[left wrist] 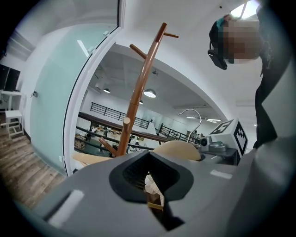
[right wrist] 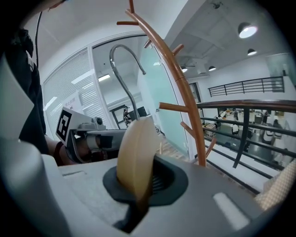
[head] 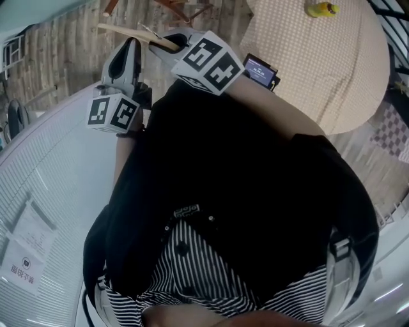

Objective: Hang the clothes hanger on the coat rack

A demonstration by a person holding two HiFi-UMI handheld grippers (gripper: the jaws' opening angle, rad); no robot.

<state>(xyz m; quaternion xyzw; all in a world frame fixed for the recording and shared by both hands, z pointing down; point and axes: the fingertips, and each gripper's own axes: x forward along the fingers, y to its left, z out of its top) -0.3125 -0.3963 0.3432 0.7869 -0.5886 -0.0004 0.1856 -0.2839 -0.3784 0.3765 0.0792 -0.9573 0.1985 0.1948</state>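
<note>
A pale wooden clothes hanger (head: 128, 30) with a curved metal hook (right wrist: 124, 65) is held up between both grippers. My right gripper (right wrist: 138, 185) is shut on the hanger's broad wooden body (right wrist: 136, 152). My left gripper (left wrist: 150, 183) is shut on a darker wooden part of the hanger (left wrist: 155, 199), and the hanger's pale shoulder (left wrist: 178, 149) rises just beyond it. The brown coat rack (left wrist: 136, 92) with upward-slanting pegs stands ahead, its pole (right wrist: 185, 97) behind the hook and apart from it. In the head view the left gripper (head: 131, 45) and right gripper (head: 172, 43) sit side by side above a black jacket.
A round table with a checked cloth (head: 319, 57) carries a yellow object (head: 321, 9), with a small lit screen (head: 260, 69) beside it. A frosted glass wall (left wrist: 51, 106) stands left of the rack. A dark railing (right wrist: 245, 106) runs behind it. A paper (head: 25, 249) lies on the white slatted surface.
</note>
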